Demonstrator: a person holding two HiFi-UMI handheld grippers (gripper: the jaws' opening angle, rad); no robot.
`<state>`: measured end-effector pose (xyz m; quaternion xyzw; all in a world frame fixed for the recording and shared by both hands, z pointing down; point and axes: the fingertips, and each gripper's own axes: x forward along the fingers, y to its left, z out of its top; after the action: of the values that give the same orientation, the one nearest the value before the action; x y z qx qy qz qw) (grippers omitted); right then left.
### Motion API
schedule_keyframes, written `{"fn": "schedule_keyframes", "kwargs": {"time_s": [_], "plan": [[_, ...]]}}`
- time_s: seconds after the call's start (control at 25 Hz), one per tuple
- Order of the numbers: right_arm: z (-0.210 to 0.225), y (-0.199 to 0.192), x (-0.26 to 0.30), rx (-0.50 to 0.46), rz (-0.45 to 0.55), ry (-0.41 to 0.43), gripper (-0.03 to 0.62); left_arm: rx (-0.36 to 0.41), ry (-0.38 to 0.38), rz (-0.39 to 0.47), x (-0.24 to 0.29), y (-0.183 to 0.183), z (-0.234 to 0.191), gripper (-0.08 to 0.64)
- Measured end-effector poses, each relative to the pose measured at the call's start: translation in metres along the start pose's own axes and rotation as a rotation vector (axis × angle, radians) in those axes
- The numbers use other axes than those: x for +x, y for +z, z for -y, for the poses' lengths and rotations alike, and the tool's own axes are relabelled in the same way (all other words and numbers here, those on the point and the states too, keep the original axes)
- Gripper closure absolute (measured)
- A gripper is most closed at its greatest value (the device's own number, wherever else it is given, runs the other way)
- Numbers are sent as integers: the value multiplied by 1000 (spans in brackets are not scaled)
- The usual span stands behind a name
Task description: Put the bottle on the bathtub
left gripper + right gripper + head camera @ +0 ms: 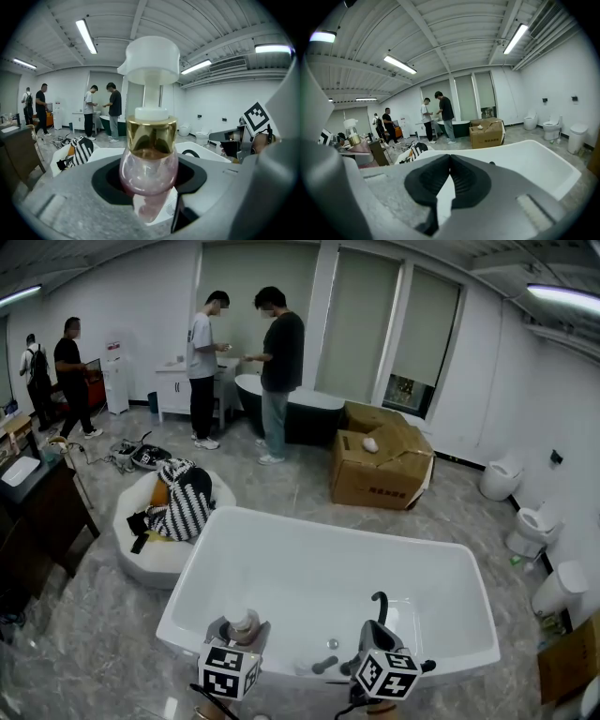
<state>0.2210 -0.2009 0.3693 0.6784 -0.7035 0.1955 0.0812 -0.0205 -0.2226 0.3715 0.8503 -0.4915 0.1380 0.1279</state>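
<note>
Just one bottle (149,154) showed, clear pink with a gold collar and a white pump head. It stood upright, clamped between the jaws of the left hand-held gripper (149,183). Two hand-held grippers were in use, each bearing one cube of square black-and-white markers. The right hand-held gripper (449,164) had its pads pressed together with nothing between them. Both sat side by side at the near rim of the white bathtub (309,540), pointing forward and slightly down, with the bottle above that rim at the left. One dark bathtub (314,418) stood at the back. Four people were in the room, two beside the dark bathtub and two at far left. One large cardboard box (380,474) beyond the white bathtub carried print too small to read. Three toilets (532,526) lined the right wall.
</note>
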Motion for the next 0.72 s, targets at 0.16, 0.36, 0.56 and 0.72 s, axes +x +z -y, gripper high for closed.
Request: {"fn": "schedule_keyframes", "kwargs": {"time_s": [0.16,0.36,0.56,0.72], "plan": [[0,-6,13,-18,-34,22,590,-18,26,-10,4,-5,-7,339],[-8,-6,32,-38,-61,78,589,-50,79,-28,2,-16,-12,339],[-22,-9,44,-60,-89,164,589,-74,136,-47,-11,-27,-8,339],[-31,-14,49,-69,-106,216,589,-98,185,-61,-23,-38,-6,339]]}}
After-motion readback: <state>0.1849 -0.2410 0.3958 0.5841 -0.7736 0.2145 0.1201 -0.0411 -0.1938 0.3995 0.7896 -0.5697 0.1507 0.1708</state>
